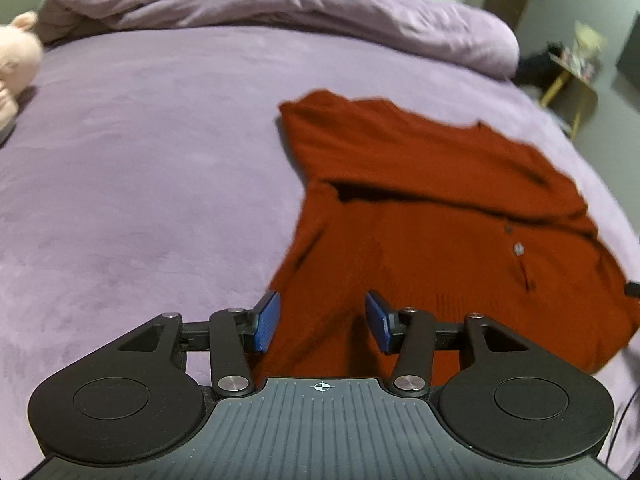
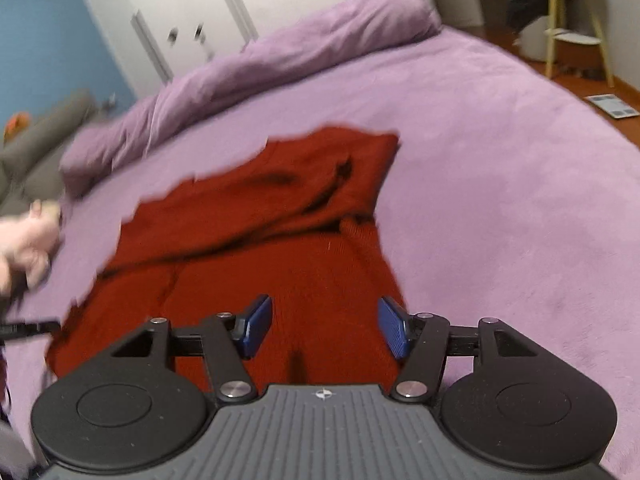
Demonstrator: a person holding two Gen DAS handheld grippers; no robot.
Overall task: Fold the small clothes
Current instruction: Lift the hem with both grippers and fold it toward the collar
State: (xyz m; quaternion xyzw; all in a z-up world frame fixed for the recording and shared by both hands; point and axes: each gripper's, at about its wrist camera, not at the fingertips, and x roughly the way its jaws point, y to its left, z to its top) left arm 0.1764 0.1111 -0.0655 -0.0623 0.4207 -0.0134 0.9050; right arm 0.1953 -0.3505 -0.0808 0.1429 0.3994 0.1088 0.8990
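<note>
A small rust-red knitted garment (image 1: 432,216) lies spread on the purple bed, partly folded over itself, with small buttons showing. My left gripper (image 1: 322,322) is open, above the garment's near left edge, holding nothing. In the right wrist view the same garment (image 2: 280,240) lies rumpled ahead. My right gripper (image 2: 326,326) is open over its near right part, empty. The tip of the left gripper (image 2: 28,328) and the person's hand show at that view's left edge.
The purple bedspread (image 1: 140,180) extends wide to the left. A rolled purple duvet (image 1: 260,0) lies along the far side. A plush toy (image 1: 12,68) sits far left. A stool (image 2: 576,20) and floor lie beyond the bed's right edge.
</note>
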